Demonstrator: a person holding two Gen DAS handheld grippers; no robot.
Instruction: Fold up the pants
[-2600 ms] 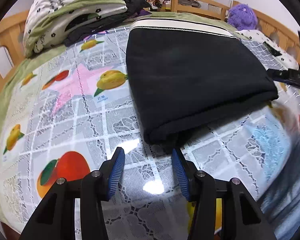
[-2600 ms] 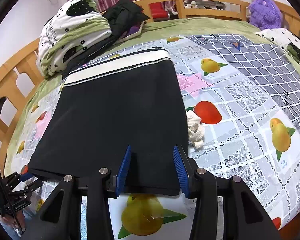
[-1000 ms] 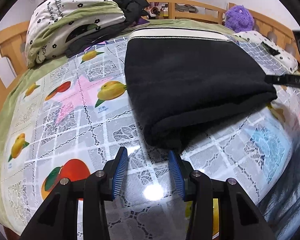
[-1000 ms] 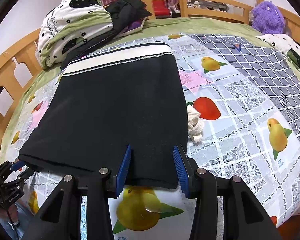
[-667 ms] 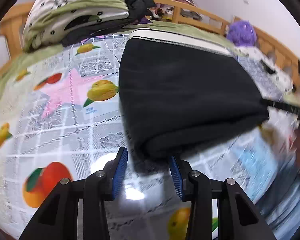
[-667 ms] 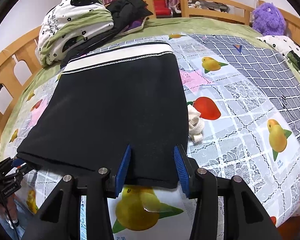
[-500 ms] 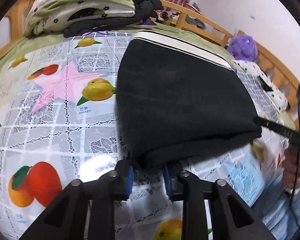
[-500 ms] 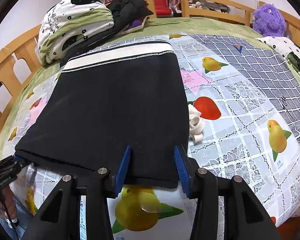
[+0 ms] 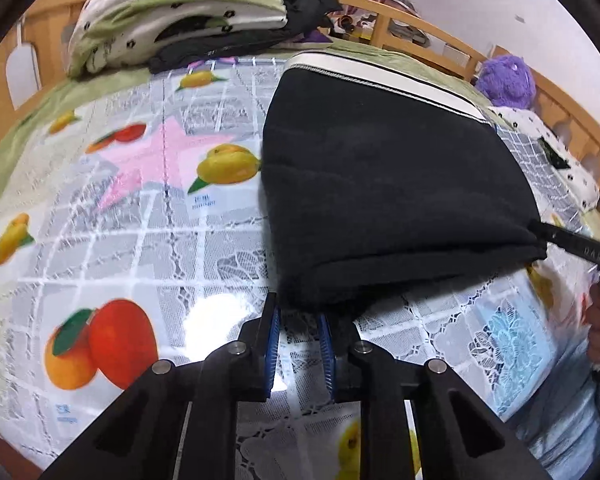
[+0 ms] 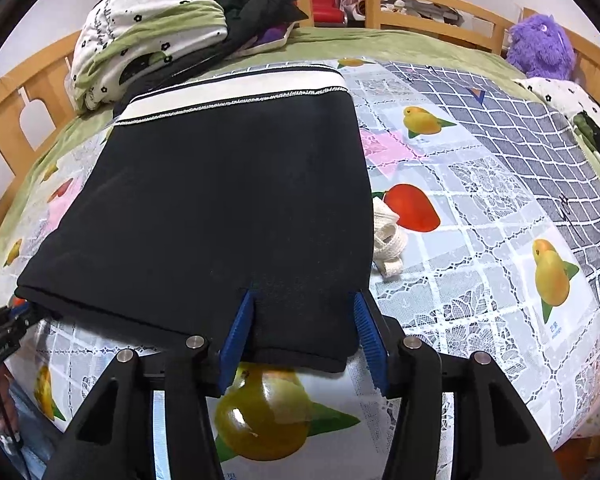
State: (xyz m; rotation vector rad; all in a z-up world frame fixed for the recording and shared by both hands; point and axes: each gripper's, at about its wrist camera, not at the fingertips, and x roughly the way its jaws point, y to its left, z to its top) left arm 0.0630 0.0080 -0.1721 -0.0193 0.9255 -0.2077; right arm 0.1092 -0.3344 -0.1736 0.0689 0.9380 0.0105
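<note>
Bed [image 10: 500, 184]: pants [image 10: 228, 208] hem between right claw [image 10: 304, 328] fingers

pants [image 10: 228, 208] | black, cream waistband | folded flat | on fruit-print cloth [image 10: 480, 280]

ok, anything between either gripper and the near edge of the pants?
Nothing visible. The left gripper is at the pants near corner, jaws narrowed around it; the right gripper straddles the near edge, jaws open.
</note>
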